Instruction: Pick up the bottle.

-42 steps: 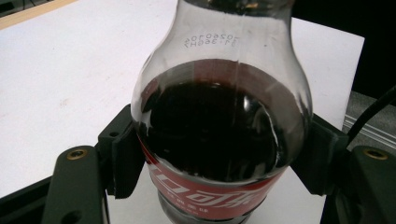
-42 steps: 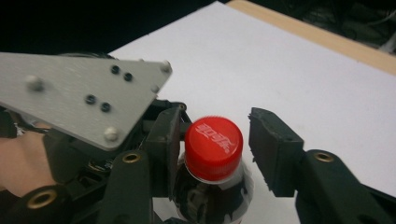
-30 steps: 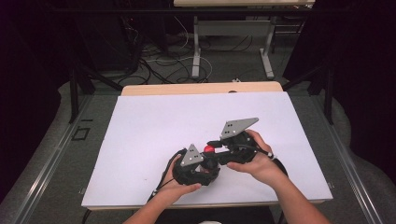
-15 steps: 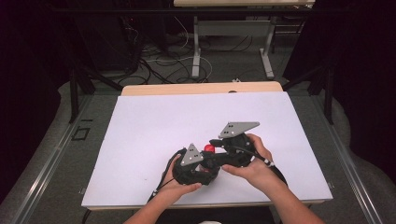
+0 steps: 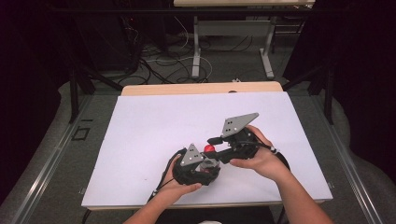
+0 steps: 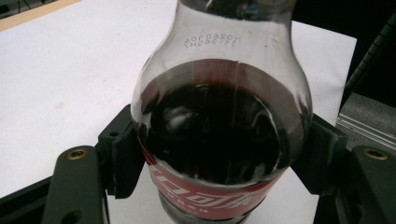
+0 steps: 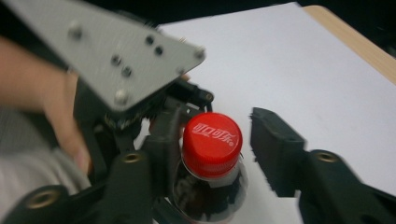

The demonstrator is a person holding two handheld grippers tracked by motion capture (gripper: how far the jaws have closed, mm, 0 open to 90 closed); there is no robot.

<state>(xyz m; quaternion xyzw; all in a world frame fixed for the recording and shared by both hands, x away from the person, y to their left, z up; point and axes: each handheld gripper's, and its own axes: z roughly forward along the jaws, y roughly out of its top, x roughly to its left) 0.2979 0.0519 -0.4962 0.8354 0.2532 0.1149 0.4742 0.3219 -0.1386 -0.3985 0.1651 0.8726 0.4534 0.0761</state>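
In our left gripper (image 6: 219,154) the two jaws are closed against the sides of a cola bottle (image 6: 219,140), pressing on its rounded shoulder just above the red label; dark drink fills it to the shoulder, and the neck runs out of the top of the left gripper view. Our right gripper (image 7: 212,149) has its jaws spread on either side of the bottle's red cap (image 7: 212,137): the left jaw sits just beside the cap, while the right one stands apart from it with white showing between. From the high view, the bottle is at the near middle of the counter (image 5: 140,121), its cap (image 5: 208,148) between the left gripper (image 5: 196,165) and the right gripper (image 5: 233,144). The left hand (image 5: 175,186) and right hand (image 5: 259,161) hold the grippers close together. Beyond the counter's far edge, cables (image 5: 159,60) lie on the floor.
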